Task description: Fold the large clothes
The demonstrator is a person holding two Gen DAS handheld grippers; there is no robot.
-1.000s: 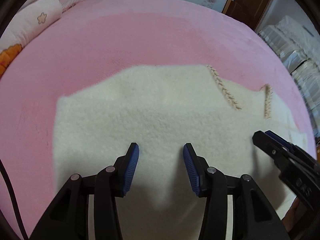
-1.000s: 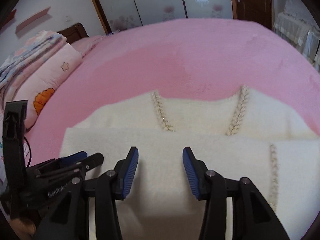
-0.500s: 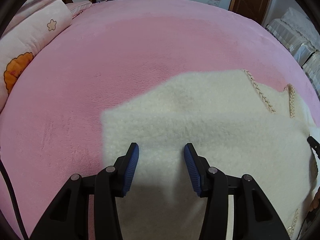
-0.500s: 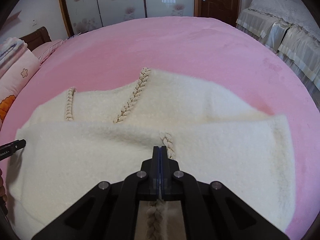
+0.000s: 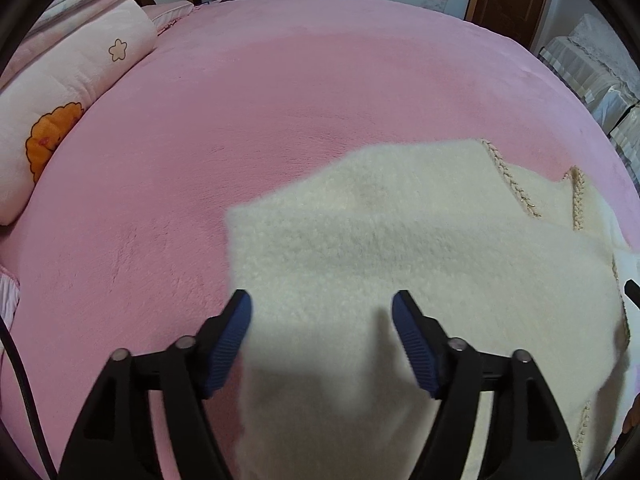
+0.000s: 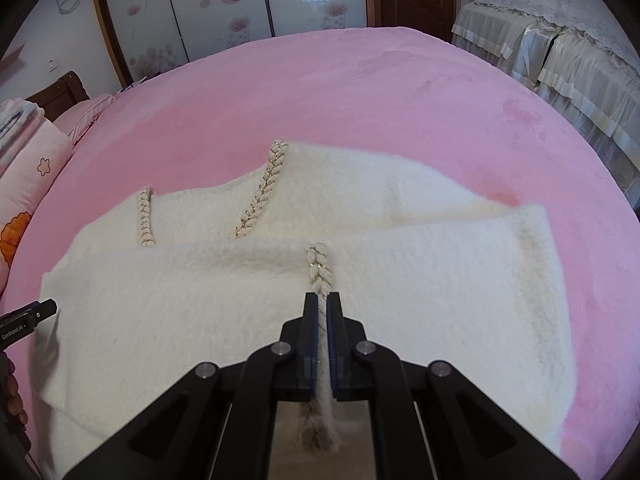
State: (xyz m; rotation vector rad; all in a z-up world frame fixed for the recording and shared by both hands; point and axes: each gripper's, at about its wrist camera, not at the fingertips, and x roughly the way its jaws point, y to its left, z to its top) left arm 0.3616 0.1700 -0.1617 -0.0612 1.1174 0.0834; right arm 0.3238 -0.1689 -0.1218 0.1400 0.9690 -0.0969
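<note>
Garment [image 6: 400, 304]: cream fluffy fleece, large, lies flat on pink bed. Partly folded, near layer lapped over far layer, fold edge runs left-right. Braided trim [image 6: 260, 196] with gold thread along neckline, two strips on far layer, third strip on near layer at centre. Left wrist view: garment [image 5: 380, 248] fills lower right, left edge straight, trim [image 5: 512, 184] near right.
</note>
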